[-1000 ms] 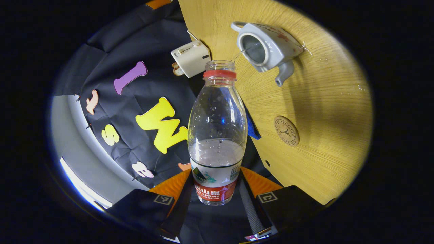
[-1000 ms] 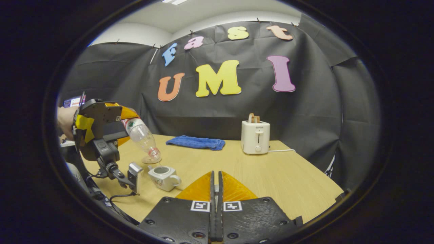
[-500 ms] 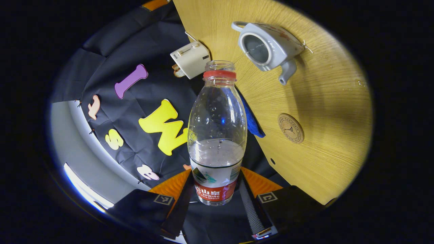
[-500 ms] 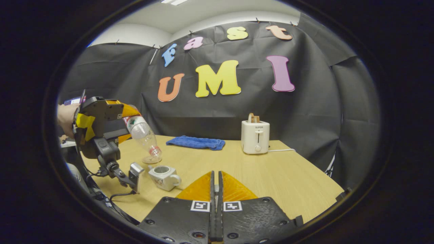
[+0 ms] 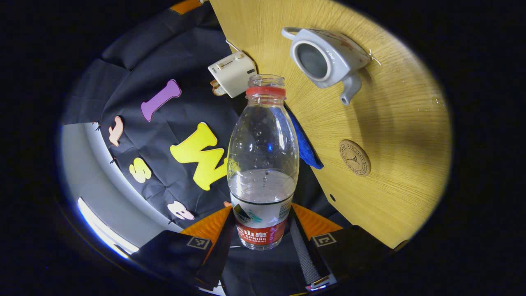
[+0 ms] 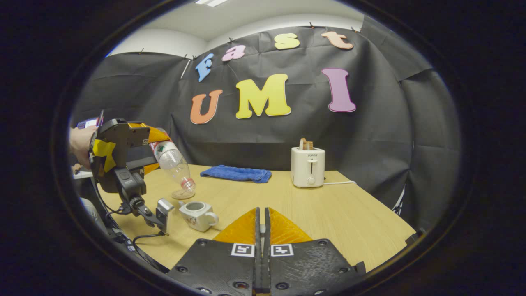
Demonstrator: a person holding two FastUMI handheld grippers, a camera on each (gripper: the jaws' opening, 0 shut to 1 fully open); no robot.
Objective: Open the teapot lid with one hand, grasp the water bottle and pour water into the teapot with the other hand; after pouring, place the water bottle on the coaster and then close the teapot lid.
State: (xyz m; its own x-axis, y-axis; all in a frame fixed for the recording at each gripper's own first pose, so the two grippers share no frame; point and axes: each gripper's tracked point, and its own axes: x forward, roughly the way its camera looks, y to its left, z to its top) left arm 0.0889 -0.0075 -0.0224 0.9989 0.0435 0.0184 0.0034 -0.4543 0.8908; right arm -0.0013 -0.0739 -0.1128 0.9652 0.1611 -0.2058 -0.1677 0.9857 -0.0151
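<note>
Item 1, water bottle point(image 5: 263, 164): we find it pinched low on its body by the left gripper point(image 5: 263, 240), both fingers pressing on the labelled part. Its long axis runs straight out from the jaws toward 12 o'clock in the left gripper view, mouth open, water lying low in it. In the right gripper view it hangs tilted, mouth down, above the table point(image 6: 328, 213).

Item 2, coaster point(image 5: 354, 158): in the left gripper view it lies at about 2 o'clock from the jaws, flat and bare, well apart from the bottle's base. We judge the left hand the nearer; the bottle needs righting before it goes down there.

Item 3, teapot point(image 5: 328, 57): lid off, at 1 o'clock beyond the bottle's mouth.

Item 4, right gripper point(image 6: 261, 246): fingers pressed together; we cannot tell whether anything is between them.
</note>
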